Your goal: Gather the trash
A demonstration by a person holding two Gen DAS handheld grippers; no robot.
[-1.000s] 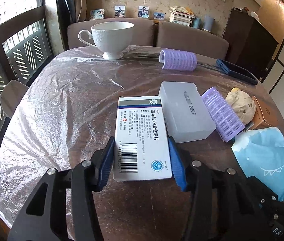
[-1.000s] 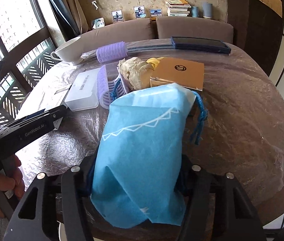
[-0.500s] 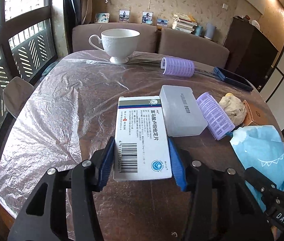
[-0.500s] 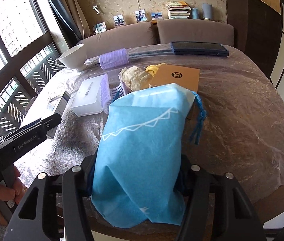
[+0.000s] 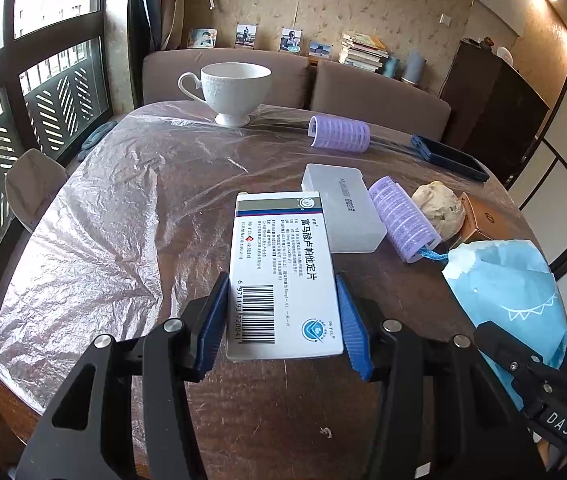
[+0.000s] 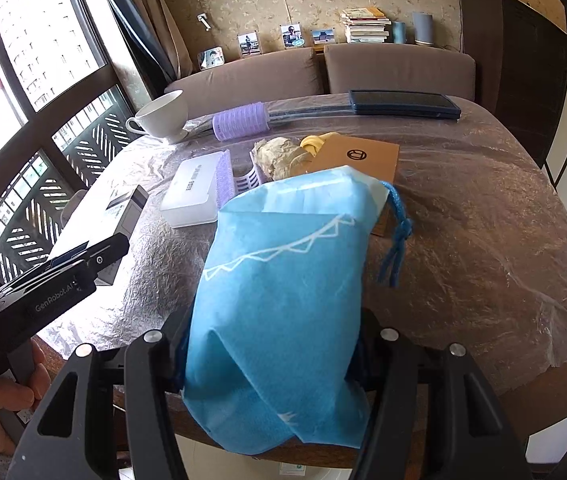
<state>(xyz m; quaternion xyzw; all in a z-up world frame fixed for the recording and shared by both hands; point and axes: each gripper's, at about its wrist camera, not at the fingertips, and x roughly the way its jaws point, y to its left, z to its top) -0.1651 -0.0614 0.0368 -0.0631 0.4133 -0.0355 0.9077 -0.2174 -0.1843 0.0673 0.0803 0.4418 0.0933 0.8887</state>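
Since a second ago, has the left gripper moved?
Yes. The left gripper, shut on the medicine box, has pulled back and up: the white cup sits lower and smaller in its view, and more table shows.

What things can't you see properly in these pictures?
- Right wrist view: the right gripper pads, hidden behind the blue bag.
- Neither view shows what is inside the bag.
- Left wrist view: the brown box, half hidden behind the crumpled paper and the bag.
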